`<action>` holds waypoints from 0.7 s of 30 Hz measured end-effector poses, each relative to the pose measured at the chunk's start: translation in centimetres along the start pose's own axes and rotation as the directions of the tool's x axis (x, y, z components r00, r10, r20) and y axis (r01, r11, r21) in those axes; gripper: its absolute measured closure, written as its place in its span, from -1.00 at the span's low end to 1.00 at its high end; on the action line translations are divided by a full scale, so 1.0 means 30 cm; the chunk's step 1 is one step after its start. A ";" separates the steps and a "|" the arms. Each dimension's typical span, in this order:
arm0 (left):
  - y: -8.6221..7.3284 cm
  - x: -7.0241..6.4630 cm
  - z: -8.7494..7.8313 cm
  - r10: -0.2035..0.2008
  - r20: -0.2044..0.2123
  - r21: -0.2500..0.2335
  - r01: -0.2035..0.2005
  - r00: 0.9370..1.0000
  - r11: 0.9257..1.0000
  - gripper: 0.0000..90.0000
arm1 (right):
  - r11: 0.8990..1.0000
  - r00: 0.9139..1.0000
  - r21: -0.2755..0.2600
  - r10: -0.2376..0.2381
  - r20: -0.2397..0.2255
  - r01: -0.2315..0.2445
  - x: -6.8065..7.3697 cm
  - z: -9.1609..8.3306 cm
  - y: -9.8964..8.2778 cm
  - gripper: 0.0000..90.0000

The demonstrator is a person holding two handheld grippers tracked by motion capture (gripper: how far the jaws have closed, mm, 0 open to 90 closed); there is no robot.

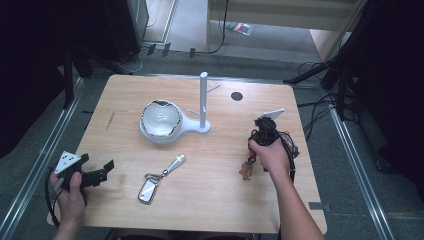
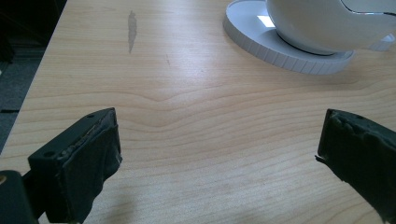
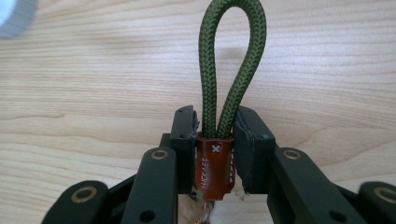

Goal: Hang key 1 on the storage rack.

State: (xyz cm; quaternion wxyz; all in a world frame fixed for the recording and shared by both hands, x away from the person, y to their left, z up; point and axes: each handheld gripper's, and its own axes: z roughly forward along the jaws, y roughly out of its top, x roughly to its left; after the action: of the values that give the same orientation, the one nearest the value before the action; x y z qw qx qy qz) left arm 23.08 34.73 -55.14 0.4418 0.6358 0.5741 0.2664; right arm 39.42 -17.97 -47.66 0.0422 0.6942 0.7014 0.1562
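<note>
Keyring sits clenched in the right tool near the tabletop's right edge, loop pointing toward the stand at centre, while the left tool gapes idle.

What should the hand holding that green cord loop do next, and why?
Probably carry it toward the white stand and slip the loop over one of its pegs. The right gripper is shut on the keychain, with its green loop poking out free beyond the fingers, and the stand's pegs look bare. The left gripper is open over bare table.
</note>
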 end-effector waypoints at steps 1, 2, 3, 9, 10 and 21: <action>0.000 -0.002 0.000 0.004 -0.001 -0.002 -0.004 1.000 1.000 -1.00 | 0.999 1.000 -0.036 -0.008 -0.013 0.007 0.005 -0.011 -0.010 0.59; 0.000 -0.002 0.000 0.004 -0.001 -0.002 -0.004 1.000 1.000 -1.00 | 0.999 1.000 -0.036 -0.008 -0.013 0.007 0.005 -0.011 -0.010 0.59; -0.001 -0.003 -0.002 0.008 -0.006 -0.006 -0.009 1.000 1.000 -1.00 | 0.997 0.999 -0.072 -0.027 -0.024 0.026 0.014 -0.020 -0.021 0.59; -0.002 -0.009 -0.004 0.026 -0.016 -0.009 -0.026 1.000 1.000 -1.00 | 0.986 0.996 -0.157 -0.064 -0.068 0.053 0.050 -0.050 -0.047 0.59; -0.003 -0.012 -0.005 0.038 -0.021 -0.012 -0.038 0.999 0.999 -1.00 | 0.980 0.992 -0.185 -0.085 -0.092 0.067 0.068 -0.061 -0.056 0.59; -0.009 -0.031 -0.012 0.077 -0.066 -0.036 -0.080 0.995 0.996 -1.00 | 0.940 0.971 -0.329 -0.153 -0.186 0.085 0.122 -0.141 -0.087 0.59</action>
State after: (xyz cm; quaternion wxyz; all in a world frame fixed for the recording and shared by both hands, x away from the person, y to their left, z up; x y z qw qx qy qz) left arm 22.46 33.91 -55.05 0.4243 0.6404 0.5574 0.3148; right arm 35.63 -14.99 -43.80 0.0894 0.6140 0.7083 0.3366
